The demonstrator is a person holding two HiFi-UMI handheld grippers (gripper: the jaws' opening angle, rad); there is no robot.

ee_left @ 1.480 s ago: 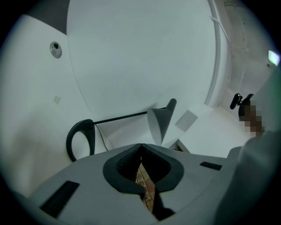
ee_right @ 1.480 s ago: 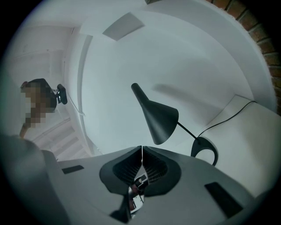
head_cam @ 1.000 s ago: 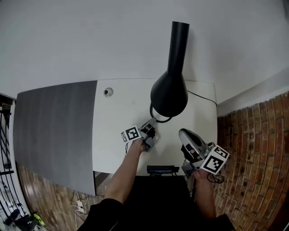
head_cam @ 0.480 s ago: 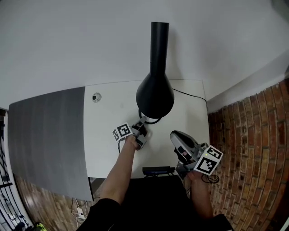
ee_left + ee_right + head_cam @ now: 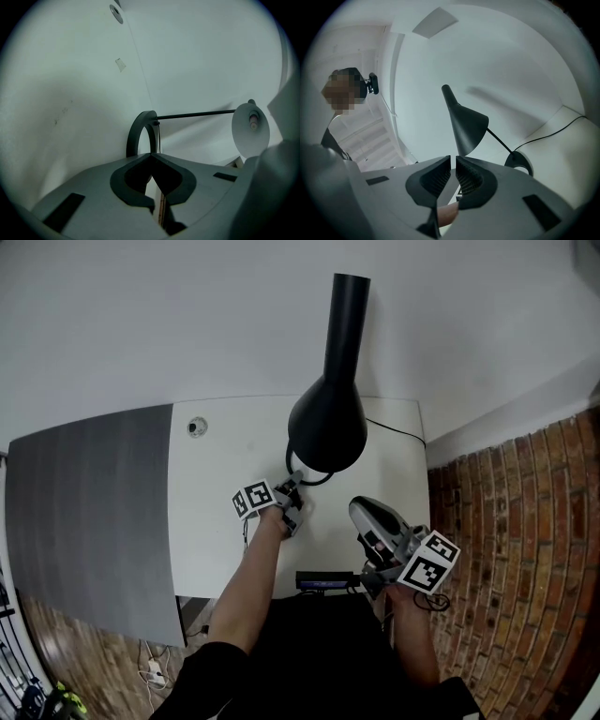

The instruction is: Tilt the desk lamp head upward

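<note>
The desk lamp head, a black cone with a long neck, stands just past the tips of the left fingers and above them. From the right fingers it lies well ahead, with nothing between. In the right gripper view its mouth faces down toward the table and its neck slants up and away. I judge the upward tilt is not yet made, though the pictures cannot settle how far the head is meant to swing.

Below the head sits the ring base, directly beyond the left fingertips and very near them. I cannot tell whether it touches them. A thin rod runs from the ring off to the right of those fingers, up to the head's pale inside. A black cord trails from the base toward the table's far right corner.

The left gripper has its fingers drawn together, tips meeting, with nothing caught between them. It looks placed to steady the base rather than to move the head. The right gripper hangs back over the table's near edge, its fingers nearly together with only a thin slit and nothing in it.

What seems left is the whole of the job: bring fingers to the head or neck and lift the mouth upward.
</note>
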